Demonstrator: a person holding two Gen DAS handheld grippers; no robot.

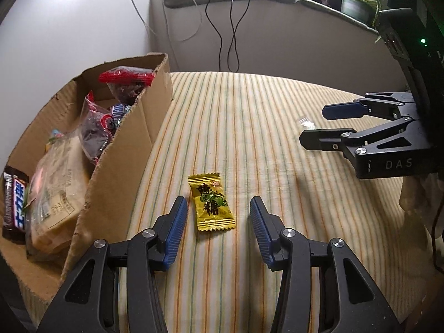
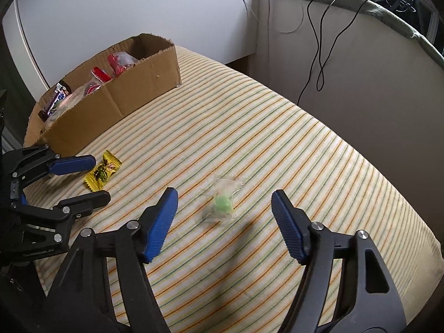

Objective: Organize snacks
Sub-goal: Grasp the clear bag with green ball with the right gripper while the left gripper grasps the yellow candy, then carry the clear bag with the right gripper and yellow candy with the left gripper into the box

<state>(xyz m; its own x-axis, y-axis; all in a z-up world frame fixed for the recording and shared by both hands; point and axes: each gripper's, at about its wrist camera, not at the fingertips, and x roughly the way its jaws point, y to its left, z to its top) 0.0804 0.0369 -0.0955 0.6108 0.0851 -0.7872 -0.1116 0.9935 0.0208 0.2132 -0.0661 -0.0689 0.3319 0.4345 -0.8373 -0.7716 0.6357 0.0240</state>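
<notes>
A yellow wrapped candy [image 1: 212, 202] lies flat on the striped cloth [image 1: 263, 138], just right of the cardboard box [image 1: 133, 152]. My left gripper [image 1: 218, 205] stands open around it, a blue pad on each side with gaps to the wrapper. In the right wrist view a green candy in a clear wrapper [image 2: 223, 202] lies between the spread fingers of my right gripper [image 2: 224, 195], which is open and not touching it. That view also shows the left gripper [image 2: 100, 177] straddling the yellow candy [image 2: 103, 169]. The right gripper [image 1: 315, 125] is at the right in the left wrist view.
The cardboard box [image 2: 125, 94] holds several snacks, among them a chocolate bar [image 1: 15, 202] and red-sealed bags [image 1: 127, 83]. Black and white cables [image 1: 233, 36] hang down the wall behind. A potted plant [image 1: 358, 2] sits on the ledge. The cloth surface falls away at the right [image 2: 410, 222].
</notes>
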